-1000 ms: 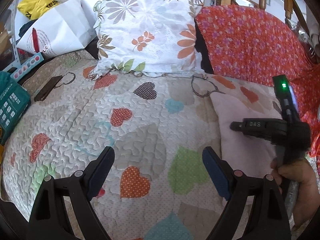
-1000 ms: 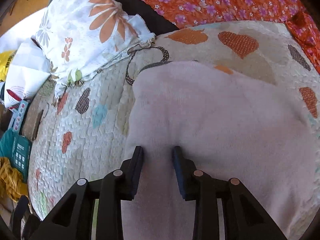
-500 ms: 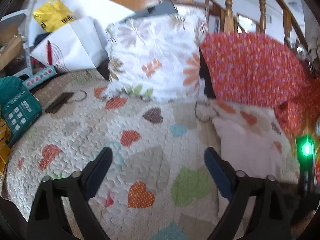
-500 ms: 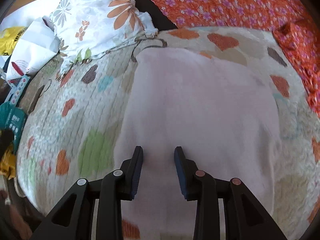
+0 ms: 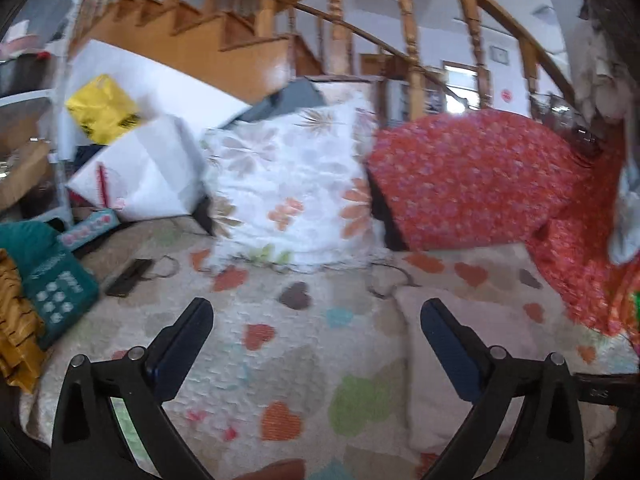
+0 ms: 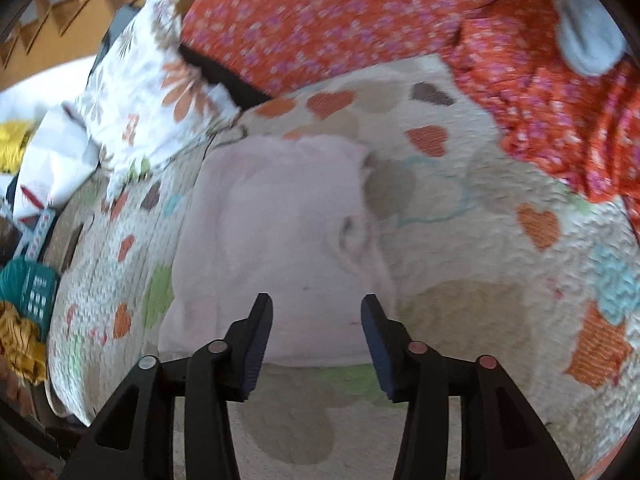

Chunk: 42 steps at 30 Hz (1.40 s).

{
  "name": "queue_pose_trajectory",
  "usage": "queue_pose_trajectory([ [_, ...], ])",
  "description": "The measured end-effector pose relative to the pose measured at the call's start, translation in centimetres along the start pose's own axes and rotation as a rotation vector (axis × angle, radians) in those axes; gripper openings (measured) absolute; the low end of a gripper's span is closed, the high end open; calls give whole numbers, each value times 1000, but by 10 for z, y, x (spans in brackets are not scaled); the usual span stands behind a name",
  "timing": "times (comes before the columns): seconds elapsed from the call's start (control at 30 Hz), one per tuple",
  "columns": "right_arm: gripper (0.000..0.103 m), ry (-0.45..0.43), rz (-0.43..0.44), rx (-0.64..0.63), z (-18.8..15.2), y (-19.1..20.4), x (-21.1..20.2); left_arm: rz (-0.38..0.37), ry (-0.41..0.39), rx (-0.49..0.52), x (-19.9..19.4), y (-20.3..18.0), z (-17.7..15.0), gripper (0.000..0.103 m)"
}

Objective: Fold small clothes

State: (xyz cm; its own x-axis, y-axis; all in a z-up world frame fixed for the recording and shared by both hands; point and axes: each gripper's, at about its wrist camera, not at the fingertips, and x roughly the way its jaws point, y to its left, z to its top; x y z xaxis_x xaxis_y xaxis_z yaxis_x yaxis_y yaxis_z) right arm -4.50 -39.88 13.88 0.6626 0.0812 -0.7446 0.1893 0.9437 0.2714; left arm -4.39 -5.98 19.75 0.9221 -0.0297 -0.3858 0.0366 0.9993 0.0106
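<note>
A pale pink folded garment point(image 6: 280, 236) lies flat on the heart-patterned quilt point(image 6: 480, 320). It also shows in the left wrist view point(image 5: 452, 344), at the right. My right gripper point(image 6: 316, 312) is open and empty, raised above the garment's near edge. My left gripper point(image 5: 316, 320) is open wide and empty, held above the quilt point(image 5: 248, 360) to the left of the garment.
A floral pillow point(image 5: 292, 196) and an orange flowered cloth point(image 5: 480, 176) lie at the back. A white bag point(image 5: 140, 176), a yellow bag point(image 5: 100, 108), a teal box point(image 5: 56, 284), a dark phone-like object point(image 5: 128, 278) and a mustard cloth point(image 5: 16, 320) lie left. A stair railing point(image 5: 404, 20) stands behind.
Both grippers have pulled back and up from the garment. The right gripper's jaws have opened wider. The left view has tilted up, showing the staircase.
</note>
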Motion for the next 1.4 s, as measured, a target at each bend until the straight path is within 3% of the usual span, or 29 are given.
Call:
queue_pose_trajectory([
  [0.13, 56, 15, -39, -4, 0, -5, 6, -64, 118, 69, 19, -29, -12, 103],
  [0.3, 56, 30, -100, -44, -4, -2, 17, -98, 243, 128, 47, -52, -51, 103],
  [0.5, 62, 50, -108, -46, -5, 2, 28, -106, 439, 77, 85, -48, -82, 103],
  [0.7, 62, 74, -97, -101, -6, 17, 39, -66, 453, 112, 93, -53, -92, 103],
  [0.9, 65, 53, -132, -178, -8, 30, 39, -83, 484, 116, 98, -60, -96, 103],
  [1.4, 68, 60, -138, -188, -9, 32, 41, -87, 523, 100, 104, -60, -102, 103],
])
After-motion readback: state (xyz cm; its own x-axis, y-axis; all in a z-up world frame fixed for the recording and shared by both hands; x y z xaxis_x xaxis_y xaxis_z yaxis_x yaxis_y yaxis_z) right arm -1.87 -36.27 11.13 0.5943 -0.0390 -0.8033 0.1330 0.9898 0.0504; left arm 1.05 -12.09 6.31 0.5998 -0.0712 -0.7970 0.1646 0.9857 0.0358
